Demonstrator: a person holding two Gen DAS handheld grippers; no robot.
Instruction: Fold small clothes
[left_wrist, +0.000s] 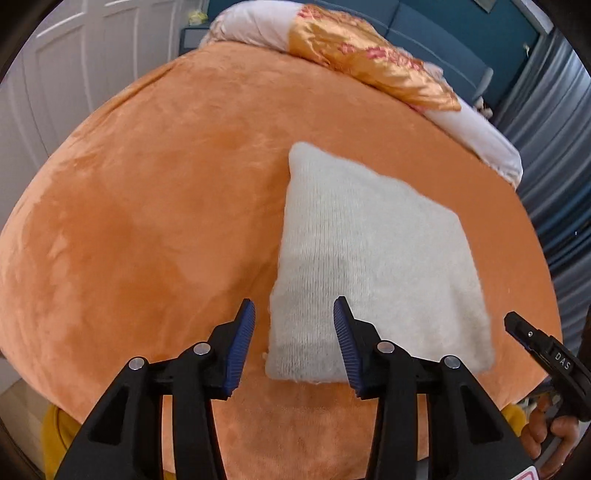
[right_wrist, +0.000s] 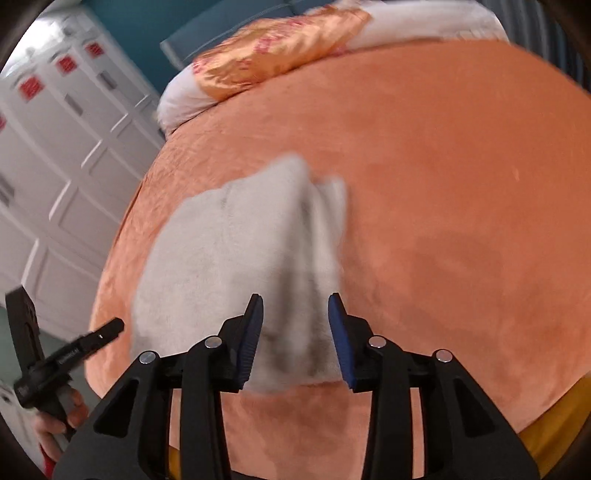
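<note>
A small white knitted garment (left_wrist: 373, 258) lies folded into a rough rectangle on the orange plush bedspread (left_wrist: 147, 206). My left gripper (left_wrist: 294, 332) is open and empty, just above the garment's near left corner. In the right wrist view the same garment (right_wrist: 229, 266) is blurred, with a raised fold on its right side. My right gripper (right_wrist: 295, 328) is open, its jaws on either side of the garment's near right edge, not closed on it. Each gripper also shows in the other view: the right one (left_wrist: 543, 354), the left one (right_wrist: 85, 343).
A rolled quilt, white and gold with red flowers (left_wrist: 354, 48), lies along the far edge of the bed. White wardrobe doors (right_wrist: 55, 147) stand on the left. Grey curtains (left_wrist: 554, 155) hang on the right. The bed's near edge is just below the grippers.
</note>
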